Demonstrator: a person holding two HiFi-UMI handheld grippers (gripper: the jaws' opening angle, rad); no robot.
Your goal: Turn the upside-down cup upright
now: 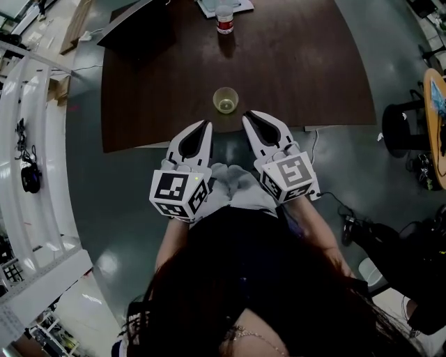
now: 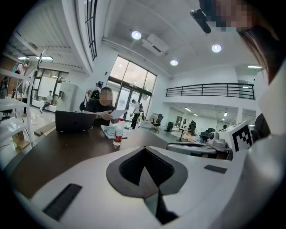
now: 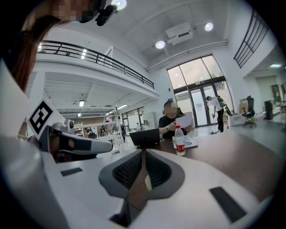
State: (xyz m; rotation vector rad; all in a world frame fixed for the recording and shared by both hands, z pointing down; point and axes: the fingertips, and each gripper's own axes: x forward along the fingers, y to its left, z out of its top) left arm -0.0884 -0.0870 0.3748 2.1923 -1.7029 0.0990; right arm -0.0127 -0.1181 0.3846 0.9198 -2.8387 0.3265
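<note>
A small clear, yellow-tinted cup (image 1: 225, 100) stands on the dark brown table (image 1: 160, 104), close to its near edge. From above I see its round rim and a smaller circle inside; which way up it stands I cannot tell. My left gripper (image 1: 206, 126) and right gripper (image 1: 247, 118) hover side by side just short of that edge, the cup ahead and between them. Both are shut with nothing held. In the left gripper view the left gripper (image 2: 144, 152) has its jaws together, and the right gripper (image 3: 144, 154) in its own view does too. Neither gripper view clearly shows the cup.
A water bottle with a red label (image 1: 224, 19) stands at the table's far side beside papers (image 1: 209, 7) and a dark laptop (image 1: 136, 28). A person (image 3: 172, 118) sits across holding a sheet. White shelving (image 1: 28, 174) runs along the left; a stool (image 1: 404, 129) and cables lie right.
</note>
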